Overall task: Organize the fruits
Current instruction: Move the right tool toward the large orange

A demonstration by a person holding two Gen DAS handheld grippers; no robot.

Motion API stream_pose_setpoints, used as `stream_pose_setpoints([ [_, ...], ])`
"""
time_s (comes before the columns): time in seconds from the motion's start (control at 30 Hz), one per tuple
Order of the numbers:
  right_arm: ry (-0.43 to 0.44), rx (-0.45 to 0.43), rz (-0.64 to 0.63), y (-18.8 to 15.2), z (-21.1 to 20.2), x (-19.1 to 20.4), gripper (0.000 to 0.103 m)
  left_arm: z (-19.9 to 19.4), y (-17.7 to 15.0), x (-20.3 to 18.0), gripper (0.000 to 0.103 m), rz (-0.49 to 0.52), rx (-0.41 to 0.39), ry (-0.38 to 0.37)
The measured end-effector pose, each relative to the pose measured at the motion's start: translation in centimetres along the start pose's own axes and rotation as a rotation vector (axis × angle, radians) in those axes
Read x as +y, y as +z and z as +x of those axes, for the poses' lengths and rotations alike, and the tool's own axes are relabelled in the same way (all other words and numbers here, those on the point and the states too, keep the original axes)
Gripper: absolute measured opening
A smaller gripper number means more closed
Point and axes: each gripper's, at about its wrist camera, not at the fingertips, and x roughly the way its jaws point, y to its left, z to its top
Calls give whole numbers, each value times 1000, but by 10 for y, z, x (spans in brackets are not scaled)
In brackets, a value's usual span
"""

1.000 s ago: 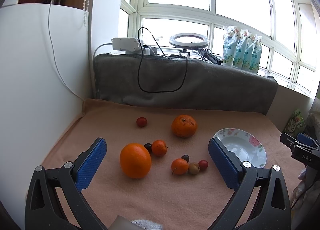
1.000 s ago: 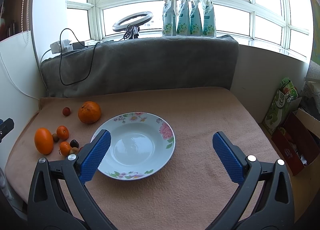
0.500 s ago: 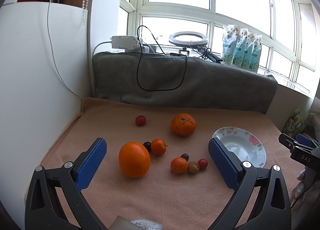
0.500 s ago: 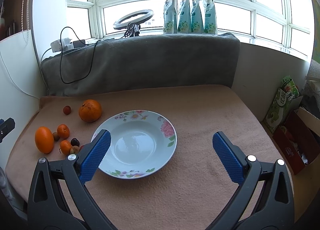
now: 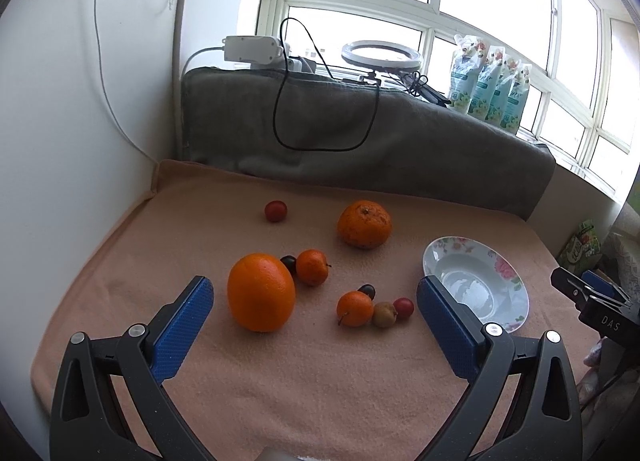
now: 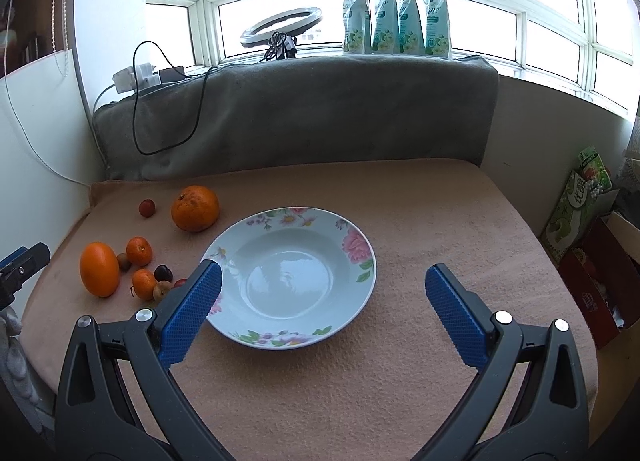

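Fruits lie on a peach cloth: a big smooth orange (image 5: 261,292), a rough mandarin (image 5: 364,224), two small tangerines (image 5: 312,267) (image 5: 354,308), a red cherry tomato (image 5: 275,211), dark cherries and a small brown fruit (image 5: 384,314). An empty floral plate (image 6: 356,261) sits to their right. My left gripper (image 5: 314,301) is open and empty, hovering just before the fruit cluster. My right gripper (image 6: 322,287) is open and empty over the plate's near rim. The big orange (image 6: 99,269) and the mandarin (image 6: 195,208) also show in the right wrist view.
A grey blanket-covered ledge (image 6: 320,113) backs the table, with a ring light (image 6: 280,25), a power strip (image 5: 250,49), a dangling cable and refill pouches (image 6: 396,13). A white wall (image 5: 60,121) stands left. Boxes (image 6: 580,201) sit off the right edge.
Both grippers have drifted slightly; in each view the fruits and the plate sit a little higher and farther. Nothing has been grasped and both stay open.
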Motion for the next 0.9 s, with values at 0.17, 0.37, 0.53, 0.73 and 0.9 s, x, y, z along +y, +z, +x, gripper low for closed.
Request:
stream_pose_setpoints([
  [0.17,67,44,10,-5,6,3,103,3,-6,-1,101,9,32,-9],
  [0.37,122,89,-9,-11,11,14,103,5,-14,-3,101,31,70,-15],
  [0.53,142,90,-34,-12,8,22,103,5,-18,-1,101,22,93,-16],
  [0.73,161,84,-68,-10,6,32,103,8,-21,4,101,-1,114,-37],
  [0.9,206,93,-74,-6,10,39,103,10,-19,12,101,-26,118,-48],
])
